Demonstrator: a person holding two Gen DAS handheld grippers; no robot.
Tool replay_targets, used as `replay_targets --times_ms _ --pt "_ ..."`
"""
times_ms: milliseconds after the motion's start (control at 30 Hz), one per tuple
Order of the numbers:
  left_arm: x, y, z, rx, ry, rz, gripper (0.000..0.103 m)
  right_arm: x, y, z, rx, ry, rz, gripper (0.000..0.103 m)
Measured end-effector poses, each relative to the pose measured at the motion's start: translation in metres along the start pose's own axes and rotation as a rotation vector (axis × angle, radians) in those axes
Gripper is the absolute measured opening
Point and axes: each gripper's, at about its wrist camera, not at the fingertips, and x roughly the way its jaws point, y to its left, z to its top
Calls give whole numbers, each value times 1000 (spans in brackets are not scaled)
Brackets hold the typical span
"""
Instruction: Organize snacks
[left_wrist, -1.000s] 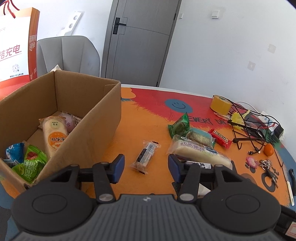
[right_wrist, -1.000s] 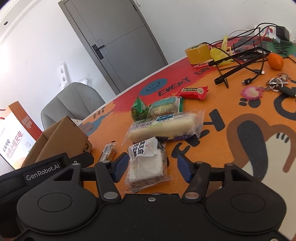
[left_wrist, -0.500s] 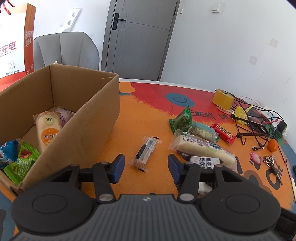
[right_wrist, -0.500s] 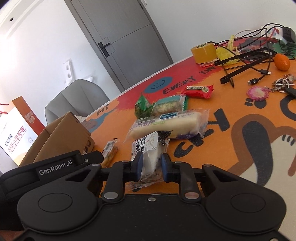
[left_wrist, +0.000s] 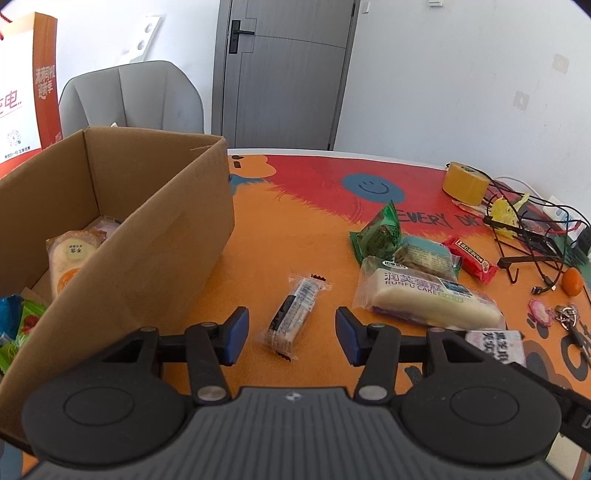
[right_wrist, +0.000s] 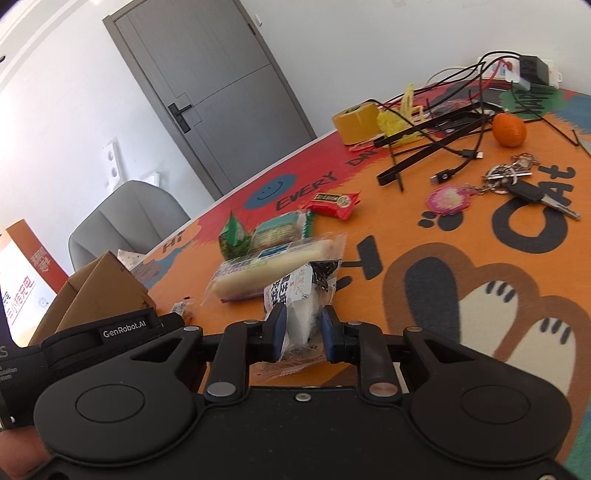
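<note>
My left gripper (left_wrist: 290, 334) is open, its jaws on either side of a small clear-wrapped snack bar (left_wrist: 295, 313) lying on the orange mat. The cardboard box (left_wrist: 155, 236) to its left holds several snacks. My right gripper (right_wrist: 302, 332) is shut on a white sesame cake packet (right_wrist: 301, 295), lifted a little off the mat; the packet also shows in the left wrist view (left_wrist: 496, 345). A long Runfu cake (left_wrist: 424, 295), a green packet (left_wrist: 378, 236), a teal packet (left_wrist: 424, 254) and a red bar (left_wrist: 471, 258) lie on the mat.
A tape roll (left_wrist: 465, 182), black cables and a stand (left_wrist: 528, 236), an orange (left_wrist: 572, 281) and keys (right_wrist: 517, 184) lie at the right. A grey chair (left_wrist: 129, 96) and an orange paper bag (left_wrist: 26, 85) stand behind the box.
My right gripper closed on the white sesame cake packet and lifted it slightly. My left gripper moved right and closer toward the small snack bar, staying open.
</note>
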Motion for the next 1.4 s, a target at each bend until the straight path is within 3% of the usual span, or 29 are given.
replay_targets --times_ms 233,267,333,367,400,467,600,967,1000,1033,1200,1300,1400 --pt "14 -3 -1 28 20 17 50 -10 -13 2 9 -23 -41 26" --pt "16 -1 -2 20 32 12 47 -11 -13 2 6 -25 -47 27" --pt "15 1 -3 16 21 21 27 -11 -11 2 -8 -27 -45 31" --pt "15 2 -3 15 22 14 25 -10 -9 2 -13 -23 -38 33" --pt "15 3 -3 11 25 8 19 -10 -7 2 -17 -22 -30 41" --pt "12 6 -2 3 33 -5 18 -8 -2 2 -32 -29 -27 55" --pt "5 7 -7 10 41 -23 18 -6 12 -1 -87 -34 -29 66" --pt "-18 4 -17 36 43 -89 18 3 33 -16 -185 -8 -119 71" --pt "-21 4 -18 37 40 -93 18 4 34 -17 -190 1 -124 64" --pt "-24 4 -18 37 37 -98 18 4 33 -19 -188 9 -127 50" --pt "-39 7 -18 27 15 -121 18 -4 31 -21 -159 18 -70 12" --pt "-46 10 -16 19 3 -134 18 -11 38 -21 -170 6 -40 3" --pt "-51 14 -15 16 -11 -139 18 -13 42 -22 -171 4 -34 1"
